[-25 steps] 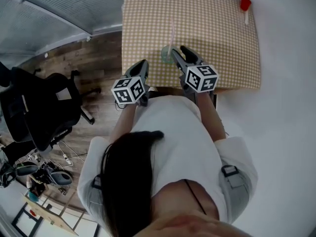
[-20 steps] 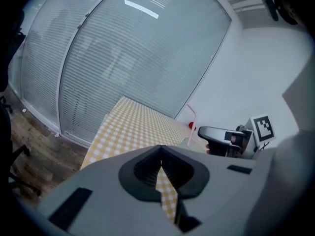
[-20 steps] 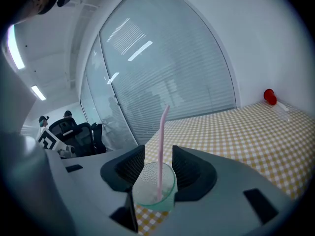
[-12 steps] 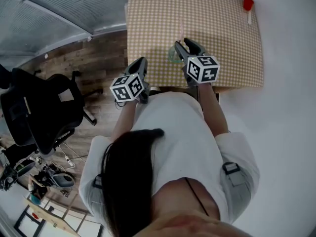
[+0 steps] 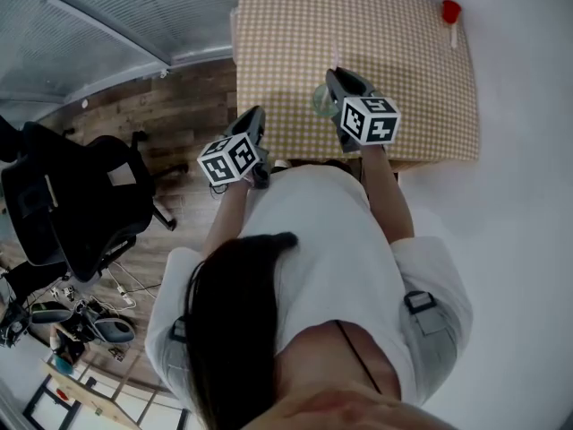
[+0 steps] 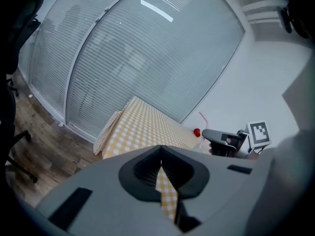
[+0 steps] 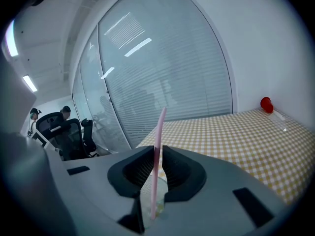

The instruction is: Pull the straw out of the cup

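Right gripper (image 7: 156, 154) reaches forward and slightly down over the table's (image 5: 412, 70) near edge, its jaws closing on the thin pink straw (image 7: 158, 129) that stands upright between them. Its body covers most of the clear cup (image 7: 147, 208), which stands near that edge, left of its middle. Left gripper (image 6: 161, 157), jaws together and empty, hangs at the near left corner. Yellow checked cloth covers the table; a small red thing (image 7: 266, 103) at the far right corner is too small to identify
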{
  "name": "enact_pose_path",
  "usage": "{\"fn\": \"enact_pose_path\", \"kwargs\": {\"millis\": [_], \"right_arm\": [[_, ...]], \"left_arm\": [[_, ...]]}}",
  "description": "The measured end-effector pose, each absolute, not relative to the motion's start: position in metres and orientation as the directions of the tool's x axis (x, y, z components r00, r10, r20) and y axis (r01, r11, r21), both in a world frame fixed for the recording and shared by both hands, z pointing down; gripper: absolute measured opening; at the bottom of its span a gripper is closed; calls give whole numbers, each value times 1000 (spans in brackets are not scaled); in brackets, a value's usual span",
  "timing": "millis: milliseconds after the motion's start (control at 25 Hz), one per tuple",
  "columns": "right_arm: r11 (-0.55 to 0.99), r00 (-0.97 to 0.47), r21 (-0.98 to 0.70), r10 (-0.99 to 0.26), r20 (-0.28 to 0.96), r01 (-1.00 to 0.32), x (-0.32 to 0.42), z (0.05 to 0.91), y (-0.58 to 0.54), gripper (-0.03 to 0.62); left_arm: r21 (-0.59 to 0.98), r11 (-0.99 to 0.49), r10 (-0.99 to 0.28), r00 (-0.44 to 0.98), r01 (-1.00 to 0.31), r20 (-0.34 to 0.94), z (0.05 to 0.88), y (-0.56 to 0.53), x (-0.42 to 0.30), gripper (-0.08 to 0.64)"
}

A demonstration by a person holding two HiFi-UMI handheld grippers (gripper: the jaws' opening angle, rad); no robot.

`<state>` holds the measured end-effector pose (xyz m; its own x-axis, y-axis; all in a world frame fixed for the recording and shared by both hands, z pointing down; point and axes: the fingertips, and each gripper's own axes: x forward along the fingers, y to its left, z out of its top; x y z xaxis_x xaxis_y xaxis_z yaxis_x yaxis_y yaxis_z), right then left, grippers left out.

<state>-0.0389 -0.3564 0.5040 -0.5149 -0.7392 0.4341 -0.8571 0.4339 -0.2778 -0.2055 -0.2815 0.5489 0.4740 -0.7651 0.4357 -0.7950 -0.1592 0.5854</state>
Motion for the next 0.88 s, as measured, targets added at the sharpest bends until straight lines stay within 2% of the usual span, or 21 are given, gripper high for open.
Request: {"fn": "enact_pose_path", "kwargs": {"millis": [320, 880], "right_arm": [[425, -511, -286, -755, 411, -859, -36, 500, -355, 48], [435, -515, -286, -785, 344, -854, -40, 475, -355, 48]], "left_arm": [[643, -193, -718, 553, -742, 422, 554, -284, -193, 11], [629, -236, -717, 570, -740, 401, 547, -286, -182, 11]]}}
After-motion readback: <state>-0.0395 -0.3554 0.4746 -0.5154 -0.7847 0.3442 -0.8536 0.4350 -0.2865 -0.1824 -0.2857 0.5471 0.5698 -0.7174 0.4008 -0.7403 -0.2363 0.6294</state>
